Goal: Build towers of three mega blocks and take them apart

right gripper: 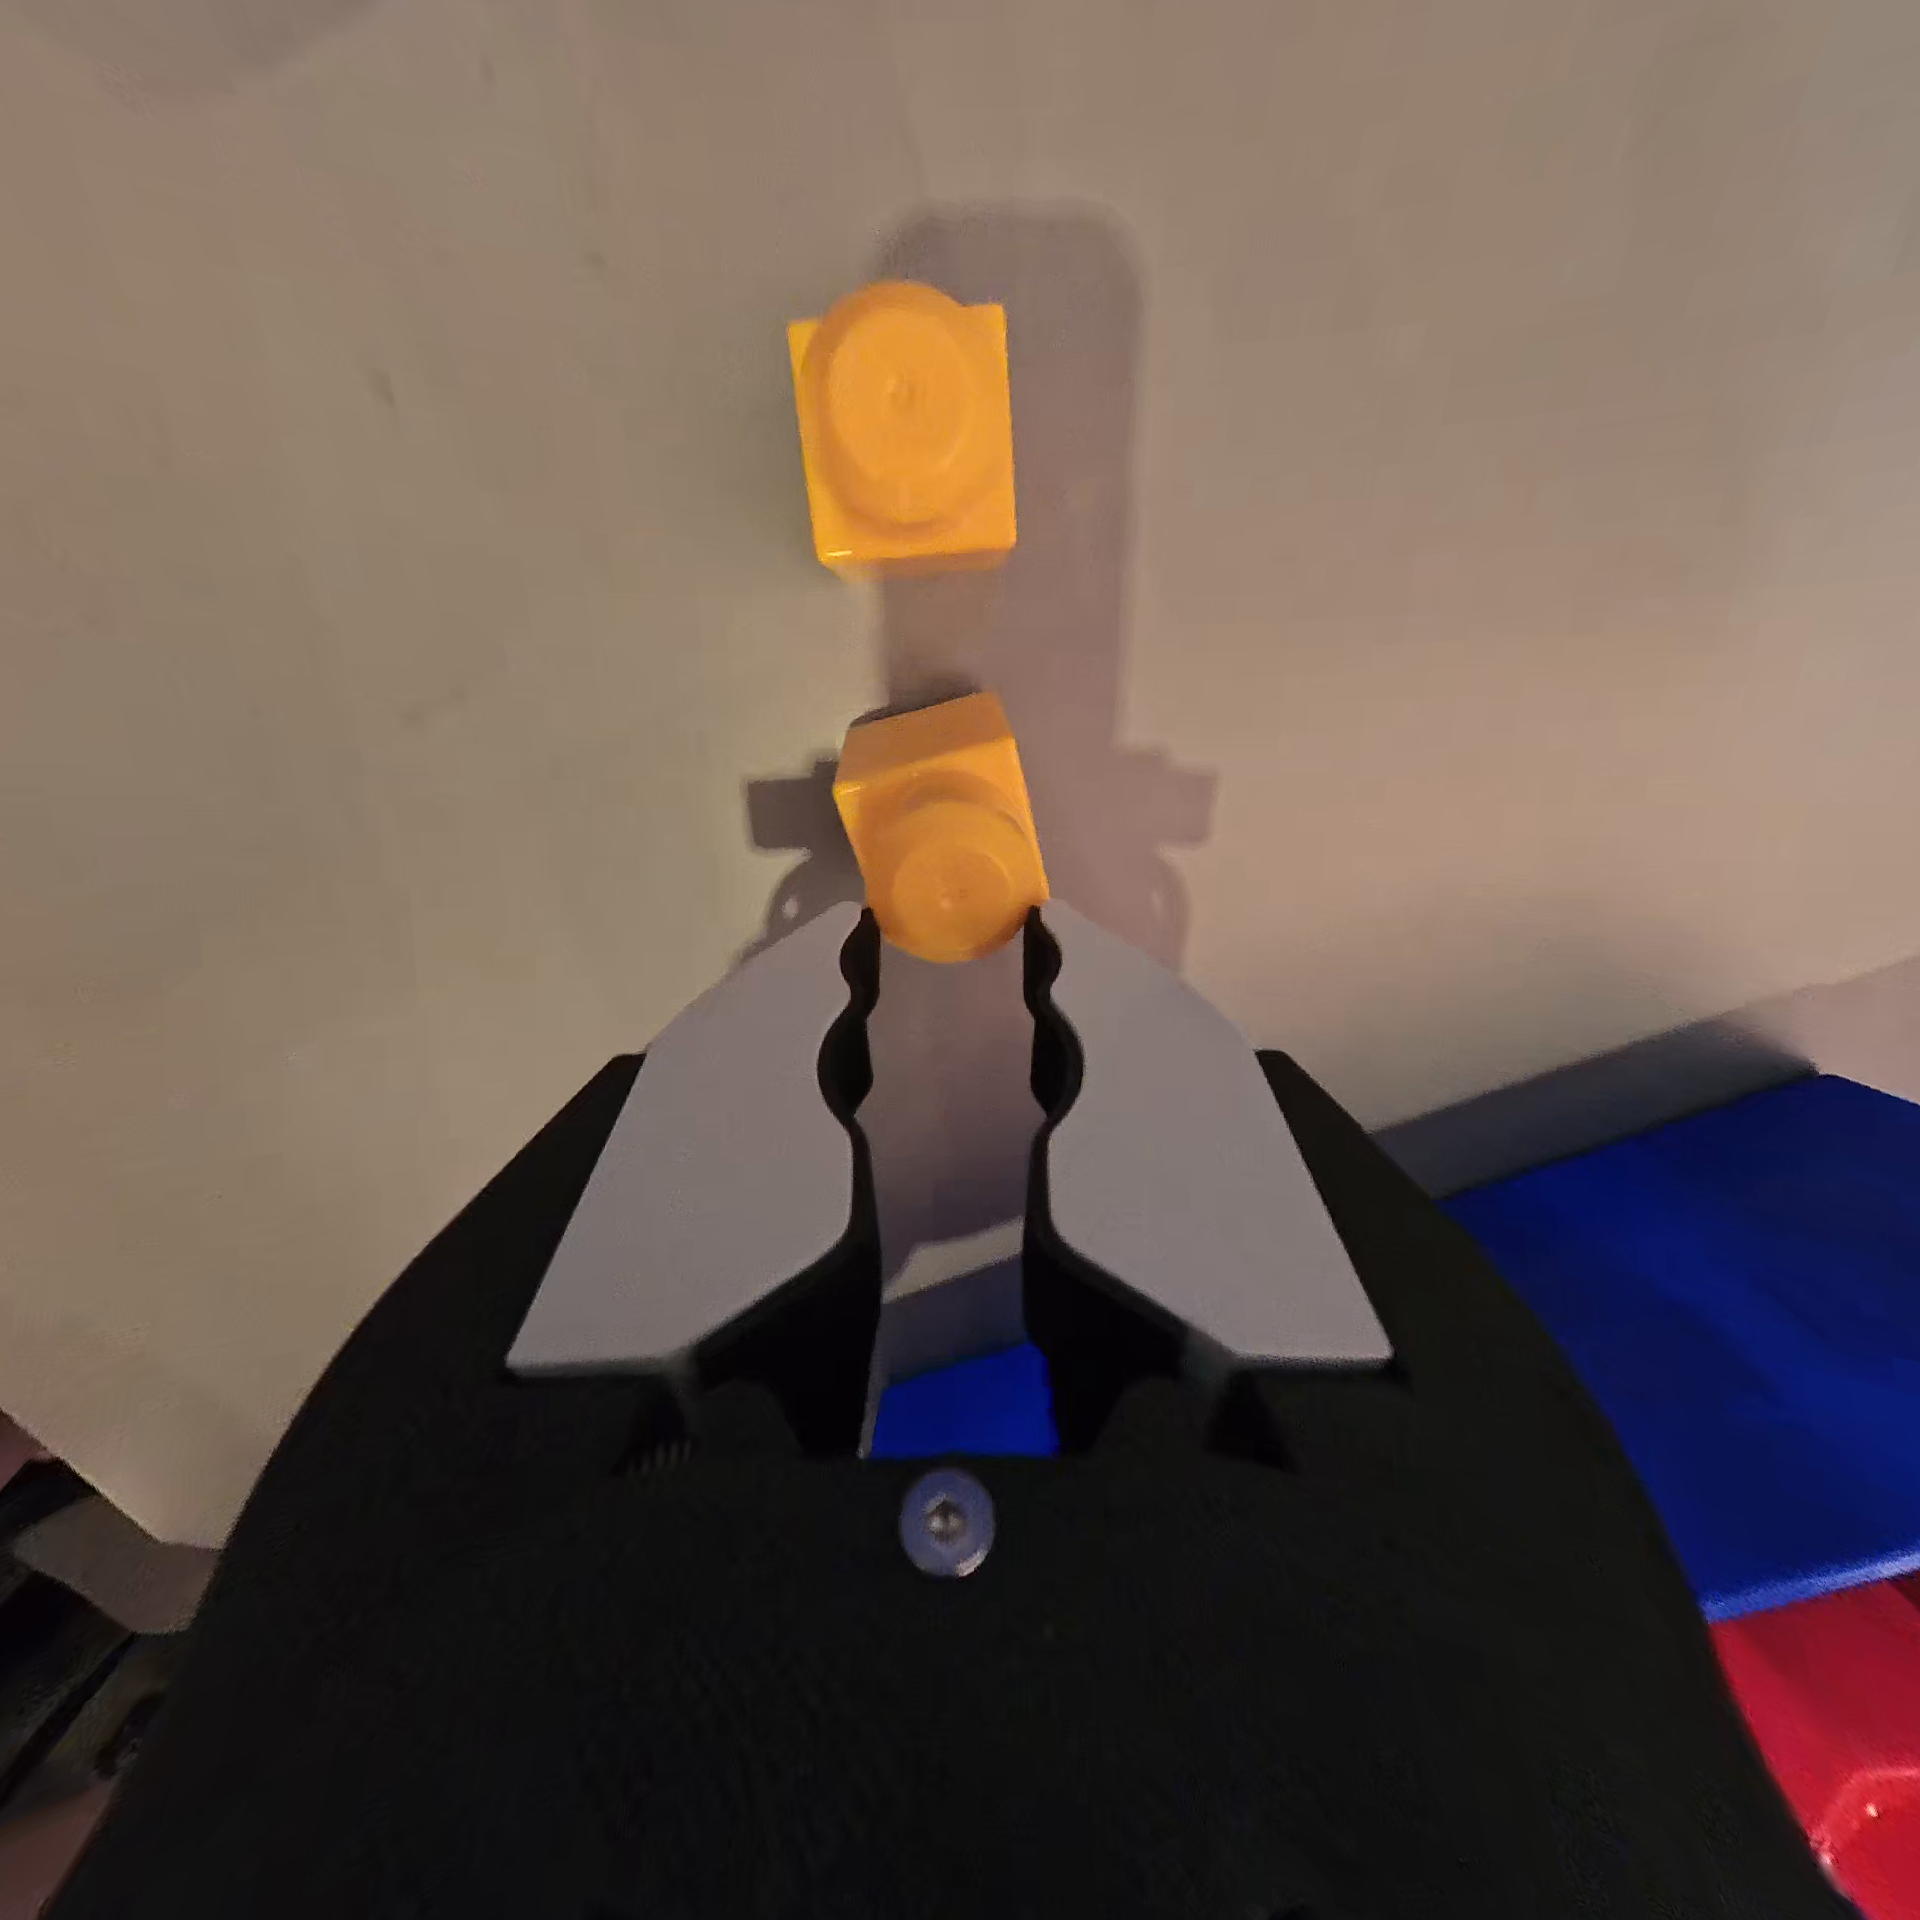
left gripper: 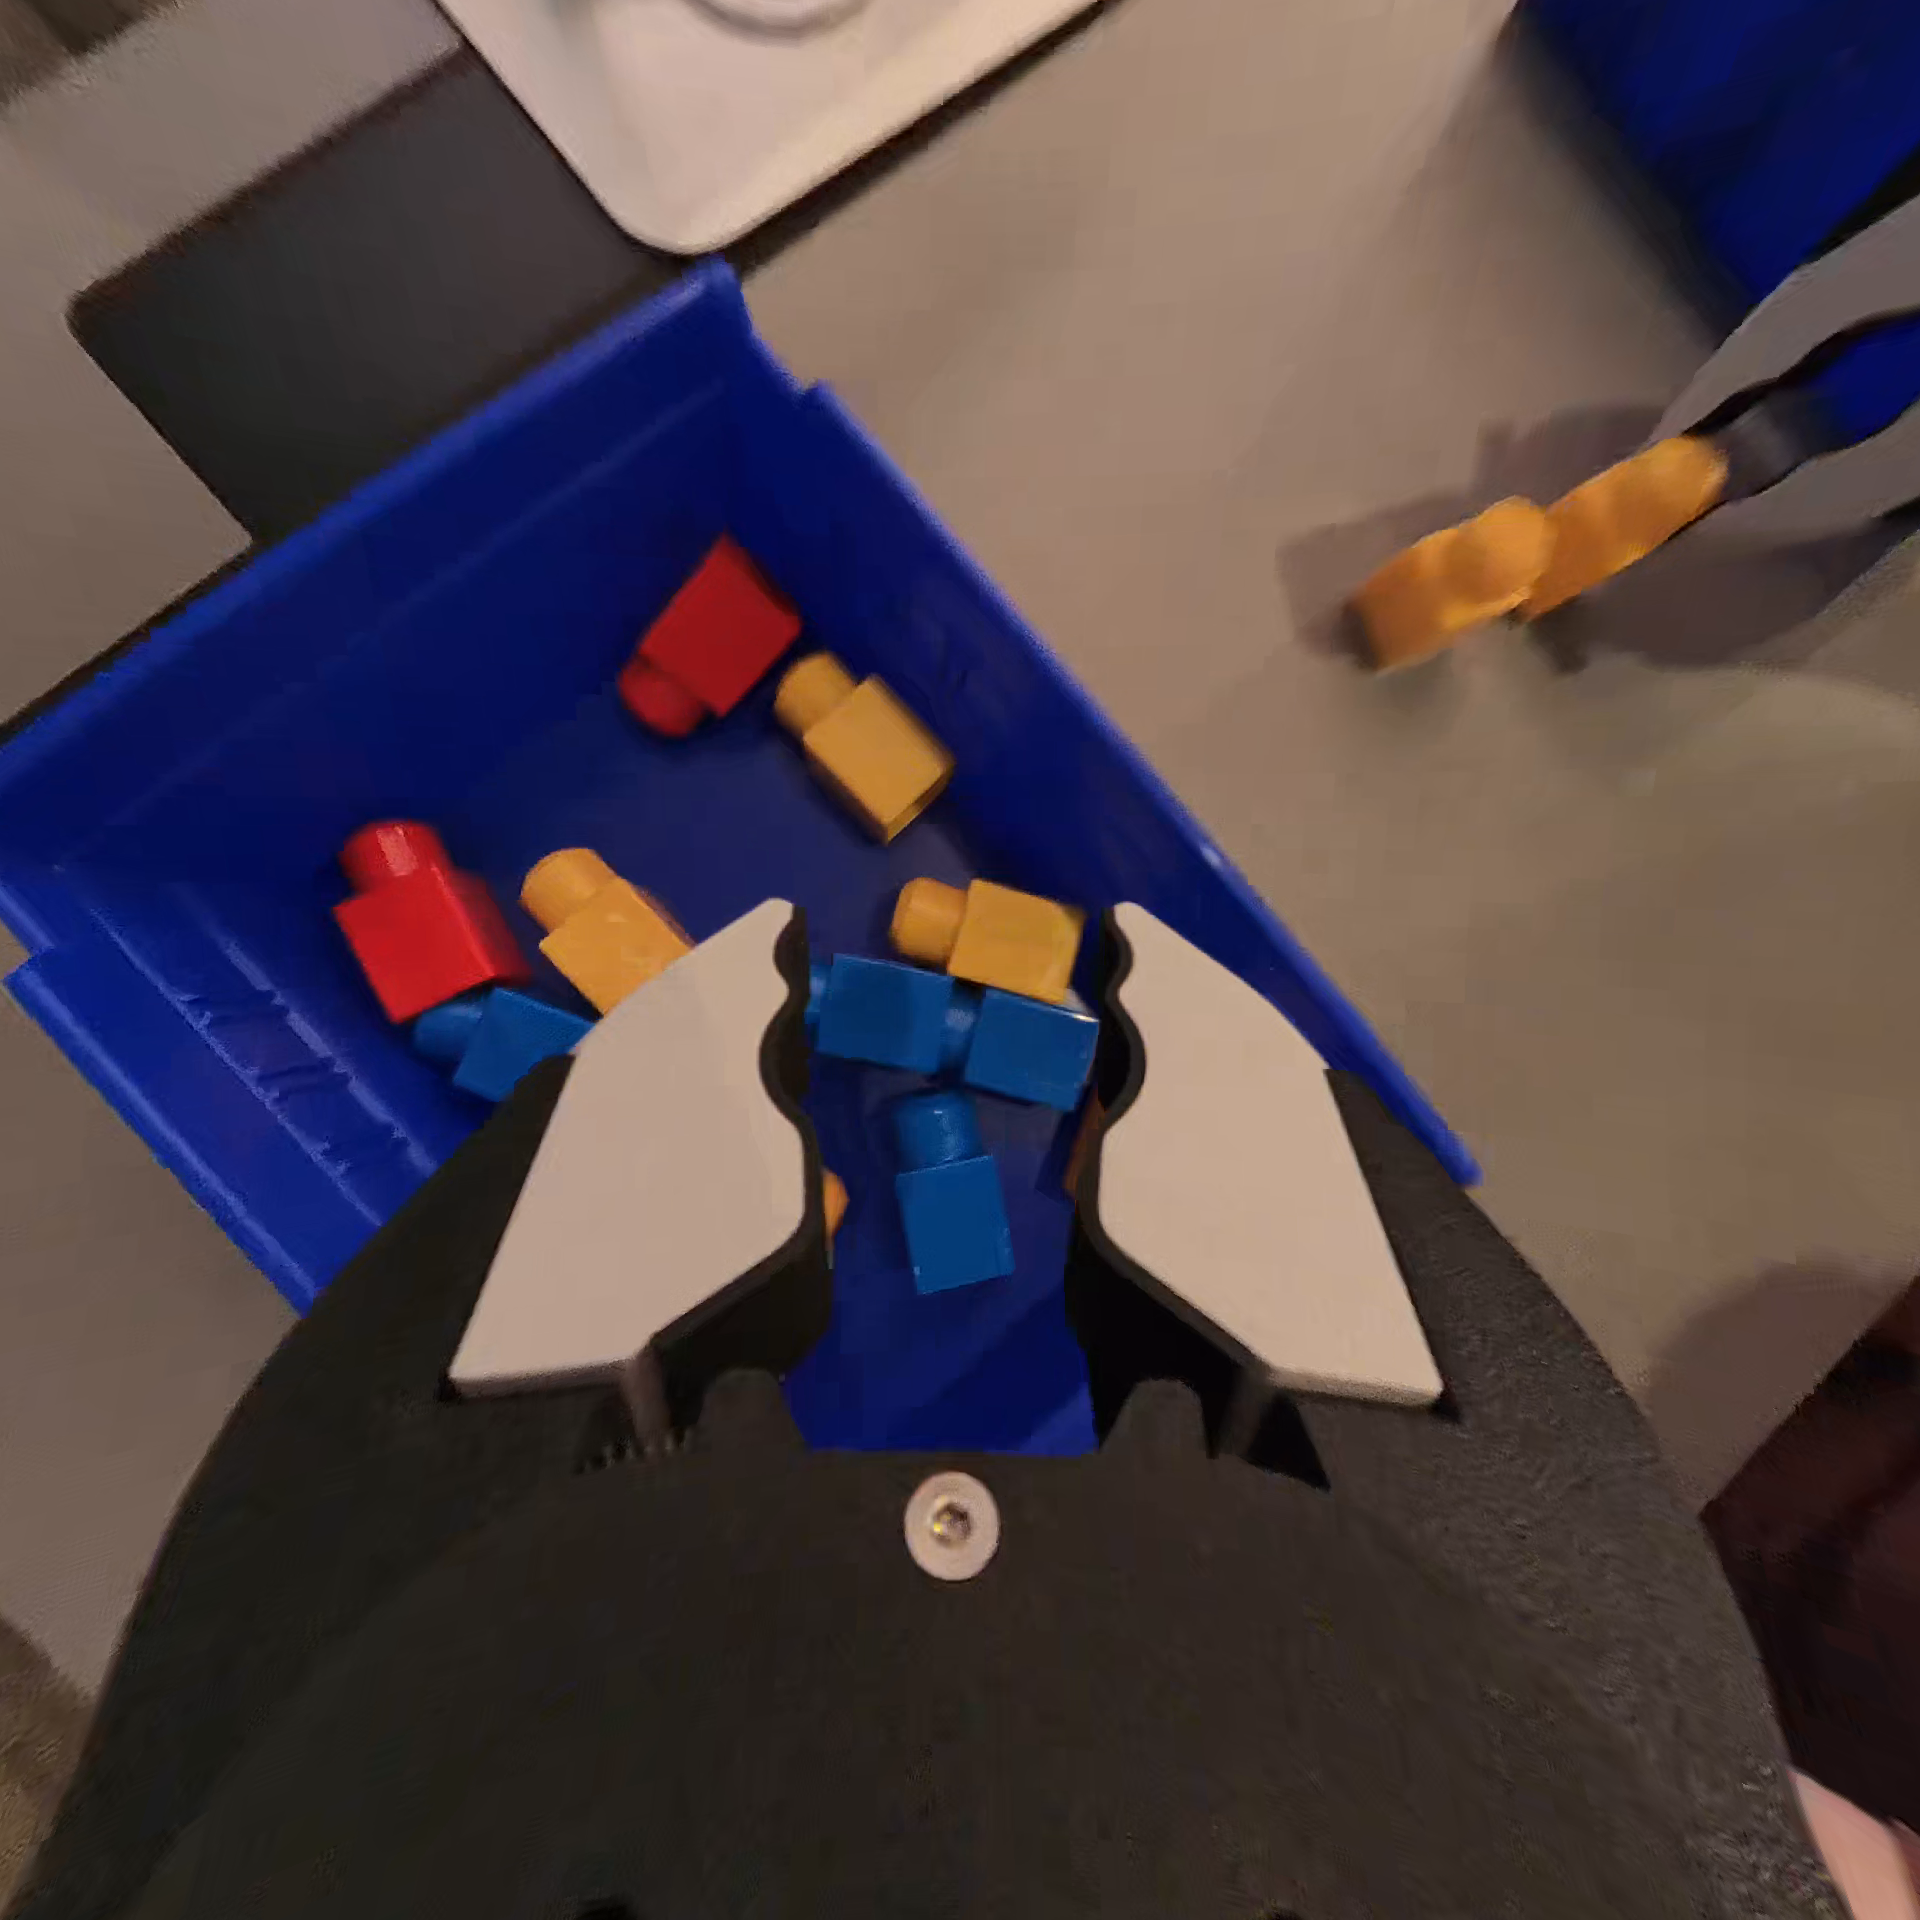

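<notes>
The left gripper (left gripper: 951, 935) hangs over the blue bin (left gripper: 582, 447) with its jaws spread wide and pressing on nothing. Two joined blue blocks (left gripper: 951, 1013) lie on their side in the gap between the fingertips, clear of both pads. A yellow block (left gripper: 997, 935) rests just beyond them toward 12 o'clock, and a single blue block (left gripper: 951, 1195) lies deeper in the gap toward 6 o'clock. Two red blocks (left gripper: 421, 914) and more yellow ones lie in the bin from 9 to 12 o'clock.

The right gripper (right gripper: 948, 925) is narrowed onto a yellow block (right gripper: 940, 821), both tips pinching its round stud, the square body pointing away from the jaws. A second yellow block (right gripper: 904, 431) stands on the grey table (right gripper: 416, 520) at 12 o'clock from it, apart in that view. From the left wrist, at 2 o'clock, the two look blurred and close together.
</notes>
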### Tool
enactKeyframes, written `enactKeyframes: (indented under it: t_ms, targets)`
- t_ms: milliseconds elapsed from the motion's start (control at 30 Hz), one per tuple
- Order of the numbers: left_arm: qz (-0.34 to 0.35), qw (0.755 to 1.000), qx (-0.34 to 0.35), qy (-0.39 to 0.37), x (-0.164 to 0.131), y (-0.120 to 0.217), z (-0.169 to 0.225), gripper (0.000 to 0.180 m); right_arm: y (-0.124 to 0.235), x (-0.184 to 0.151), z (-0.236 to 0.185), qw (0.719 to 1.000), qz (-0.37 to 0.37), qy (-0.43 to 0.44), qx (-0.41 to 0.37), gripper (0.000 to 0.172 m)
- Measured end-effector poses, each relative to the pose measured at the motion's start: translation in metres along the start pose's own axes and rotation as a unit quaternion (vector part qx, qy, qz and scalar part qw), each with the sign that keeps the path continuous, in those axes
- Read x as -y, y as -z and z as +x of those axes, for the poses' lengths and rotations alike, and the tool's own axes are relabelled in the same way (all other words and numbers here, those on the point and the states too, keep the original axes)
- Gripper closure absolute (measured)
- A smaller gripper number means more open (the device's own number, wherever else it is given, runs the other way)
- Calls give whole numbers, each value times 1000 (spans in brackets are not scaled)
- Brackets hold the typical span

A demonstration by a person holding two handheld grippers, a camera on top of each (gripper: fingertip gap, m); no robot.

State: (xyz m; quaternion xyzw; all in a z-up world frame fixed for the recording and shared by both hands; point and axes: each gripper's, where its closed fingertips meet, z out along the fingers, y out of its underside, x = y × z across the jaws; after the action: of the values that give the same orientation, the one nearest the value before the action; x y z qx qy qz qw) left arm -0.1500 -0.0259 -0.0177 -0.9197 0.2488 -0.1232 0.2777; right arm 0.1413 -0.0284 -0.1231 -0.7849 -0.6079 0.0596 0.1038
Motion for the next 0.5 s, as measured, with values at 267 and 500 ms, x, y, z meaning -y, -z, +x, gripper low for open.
enactKeyframes:
  t_ms: [267, 500]
  targets:
    - [-145, 982, 69, 97, -35, -40, -23, 143, 21, 15, 12, 998, 55, -14, -34, 122]
    - [-169, 962, 125, 174, -47, -43, -29, 140, 26, 11, 12, 998, 51, 3, -44, 122]
